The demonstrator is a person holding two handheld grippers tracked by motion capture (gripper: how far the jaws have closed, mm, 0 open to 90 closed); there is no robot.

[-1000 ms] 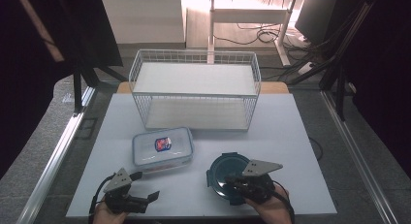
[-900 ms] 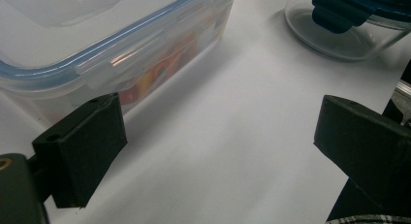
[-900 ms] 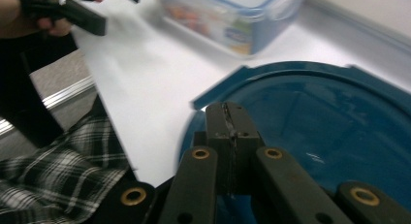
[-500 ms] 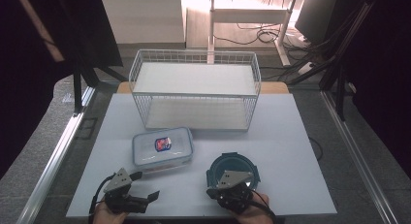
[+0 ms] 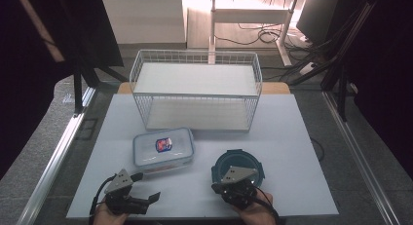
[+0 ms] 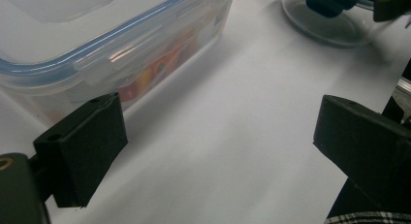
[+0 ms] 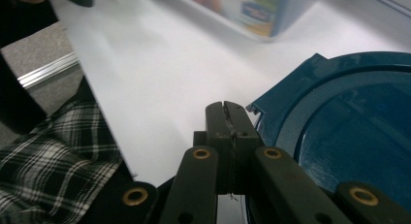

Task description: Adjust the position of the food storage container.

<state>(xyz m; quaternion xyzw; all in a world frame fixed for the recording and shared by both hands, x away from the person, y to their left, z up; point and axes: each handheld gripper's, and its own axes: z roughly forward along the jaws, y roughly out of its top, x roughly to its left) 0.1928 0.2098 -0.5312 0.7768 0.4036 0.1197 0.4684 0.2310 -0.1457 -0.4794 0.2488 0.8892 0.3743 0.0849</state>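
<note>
Two containers lie on the white desk (image 5: 292,152) in front of a white wire basket (image 5: 195,88), which stands at twelve o'clock in the high view. The rectangular clear box (image 5: 163,147) with a blue-edged lid sits at about ten o'clock from the desk's middle, just short of the basket's near wall, with colourful contents showing through the lid. The round dark-blue container (image 5: 238,167) rests at about five o'clock, near the front edge and well apart from the box.

The right tool (image 5: 233,182) sits over the near part of the round container in the high view. In the right gripper view its tip (image 7: 226,112) has the jaws pressed flat together with nothing between them, just beside the blue lid's (image 7: 349,132) rim and a small tab at about two o'clock from the tip; whether the tip touches the rim I cannot tell. A plaid sleeve (image 7: 53,156) shows at eight o'clock in that view.

The left tool (image 5: 141,191) is at seven o'clock on the desk, its jaws wide apart and empty. In the left gripper view (image 6: 218,146) the clear box (image 6: 111,40) lies at eleven o'clock, close to the left jaw but apart from it, and bare desk lies between the jaws.
</note>
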